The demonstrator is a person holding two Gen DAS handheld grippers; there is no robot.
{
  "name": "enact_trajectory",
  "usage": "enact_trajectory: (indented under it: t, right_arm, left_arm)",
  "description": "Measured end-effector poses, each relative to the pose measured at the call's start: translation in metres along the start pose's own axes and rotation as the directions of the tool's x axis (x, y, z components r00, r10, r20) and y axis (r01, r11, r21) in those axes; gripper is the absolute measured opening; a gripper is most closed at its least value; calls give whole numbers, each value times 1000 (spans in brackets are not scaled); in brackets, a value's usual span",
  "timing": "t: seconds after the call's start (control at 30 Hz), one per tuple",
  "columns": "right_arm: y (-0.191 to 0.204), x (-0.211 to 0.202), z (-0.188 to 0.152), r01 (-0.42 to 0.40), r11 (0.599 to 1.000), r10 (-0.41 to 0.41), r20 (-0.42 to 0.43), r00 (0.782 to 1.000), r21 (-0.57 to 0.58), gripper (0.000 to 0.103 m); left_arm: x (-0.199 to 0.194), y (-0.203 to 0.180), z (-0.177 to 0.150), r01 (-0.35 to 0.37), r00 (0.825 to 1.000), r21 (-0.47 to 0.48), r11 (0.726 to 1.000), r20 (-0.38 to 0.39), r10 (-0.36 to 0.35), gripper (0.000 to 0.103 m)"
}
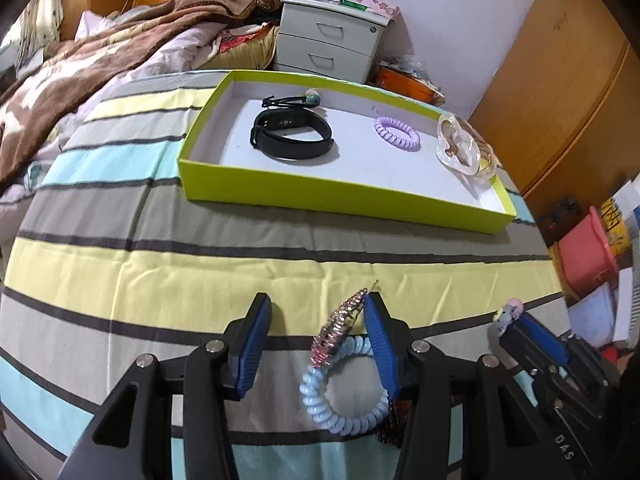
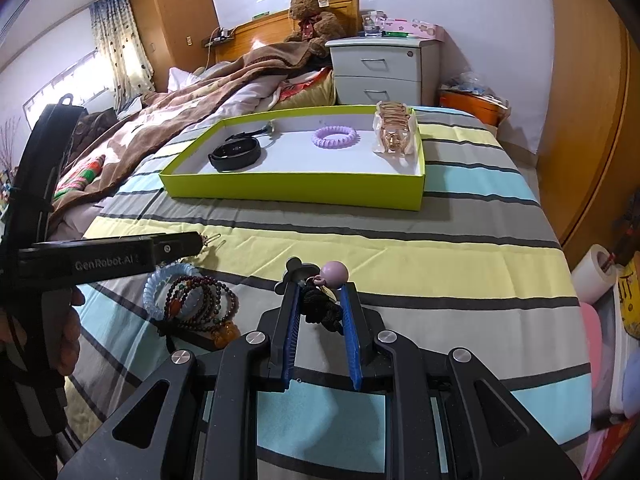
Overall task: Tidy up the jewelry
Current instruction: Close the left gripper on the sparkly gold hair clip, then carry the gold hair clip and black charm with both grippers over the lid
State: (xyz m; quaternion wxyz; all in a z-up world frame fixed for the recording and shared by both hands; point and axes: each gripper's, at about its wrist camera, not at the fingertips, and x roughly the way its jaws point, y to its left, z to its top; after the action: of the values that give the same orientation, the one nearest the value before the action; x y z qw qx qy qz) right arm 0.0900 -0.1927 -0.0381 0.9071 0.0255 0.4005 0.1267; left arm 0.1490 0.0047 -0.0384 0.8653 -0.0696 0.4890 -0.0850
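The green tray [image 2: 296, 188] sits far up the striped bed, already holding a watch, purple coil and clear clip, so it is my drop-off. My right tongs [image 2: 318, 292] are clamped on a black hair tie [image 2: 320, 306]. My left tongs [image 1: 316, 328] stand apart around the jewelled clip [image 1: 340, 326], lining up a grab.
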Motion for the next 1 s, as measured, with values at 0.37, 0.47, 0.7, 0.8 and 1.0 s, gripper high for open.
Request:
enact_trajectory:
  t: [0.37,0.47,0.7,0.8,1.0]
  right_arm:
    - [0,1,0,-5,1000,5,1,1000,2,21]
    - [0,1,0,-5,1000,5,3,1000,0,21]
    - [0,0,1,-3,1000,3,6,1000,0,21]
    - [0,0,2,-1,1000,1,9,1000,-2,21]
    - [1,-5,3,4,1000,-3,19,1000,-3,21]
  left_arm:
    - [0,-17,-6,-52,999,131,990,15,50,38]
    - [0,-18,-7,-26,1000,136,990,13,25,27]
    - [-3,-18,-7,-22,1000,134,991,20,19,21]
    - [-6,-16,-6,-32,999,131,991,32,28,14]
    - [-10,-14,-6,-23,999,126,992,38,19,13]
